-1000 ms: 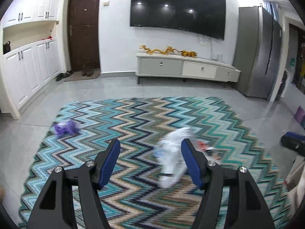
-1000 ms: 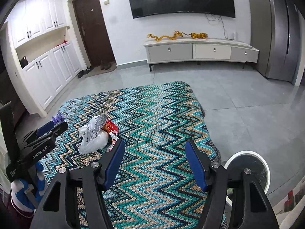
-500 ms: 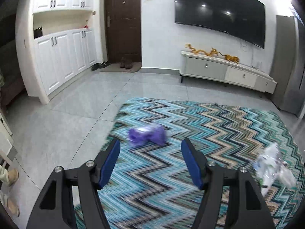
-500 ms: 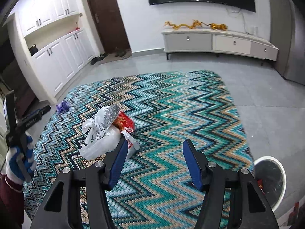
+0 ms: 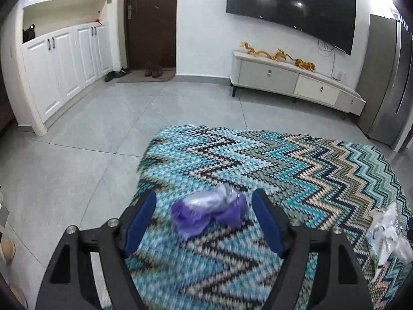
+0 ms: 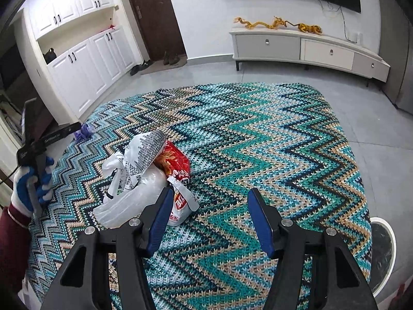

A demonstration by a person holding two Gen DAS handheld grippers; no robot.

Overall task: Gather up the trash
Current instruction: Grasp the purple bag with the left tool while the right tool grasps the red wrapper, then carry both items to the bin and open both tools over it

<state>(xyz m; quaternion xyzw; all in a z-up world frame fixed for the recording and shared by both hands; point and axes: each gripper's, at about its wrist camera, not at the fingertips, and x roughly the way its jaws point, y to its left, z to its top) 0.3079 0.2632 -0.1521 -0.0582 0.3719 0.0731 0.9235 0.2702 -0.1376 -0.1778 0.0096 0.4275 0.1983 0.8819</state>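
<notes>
A crumpled purple wrapper (image 5: pixel 206 213) lies on the zigzag rug (image 5: pixel 296 170) near its left edge. My left gripper (image 5: pixel 204 217) is open, its blue pads on either side of the wrapper, not touching it. The wrapper also shows small in the right wrist view (image 6: pixel 84 131), by the left gripper's tip. A heap of white plastic bags (image 6: pixel 131 180) and a red snack bag (image 6: pixel 175 162) lies mid-rug; it also shows at the left wrist view's right edge (image 5: pixel 387 235). My right gripper (image 6: pixel 207 219) is open and empty, just right of the heap.
A white-rimmed bin (image 6: pixel 382 253) stands on the grey tile off the rug's right side. A white TV cabinet (image 6: pixel 309 49) lines the far wall. White cupboards (image 6: pixel 85 72) and a dark door (image 6: pixel 152 18) are at the left, with shoes on the doormat.
My left gripper has swung left from the white bag heap and closed in on the purple wrapper, which now sits between its pads. My right gripper has moved closer to the heap.
</notes>
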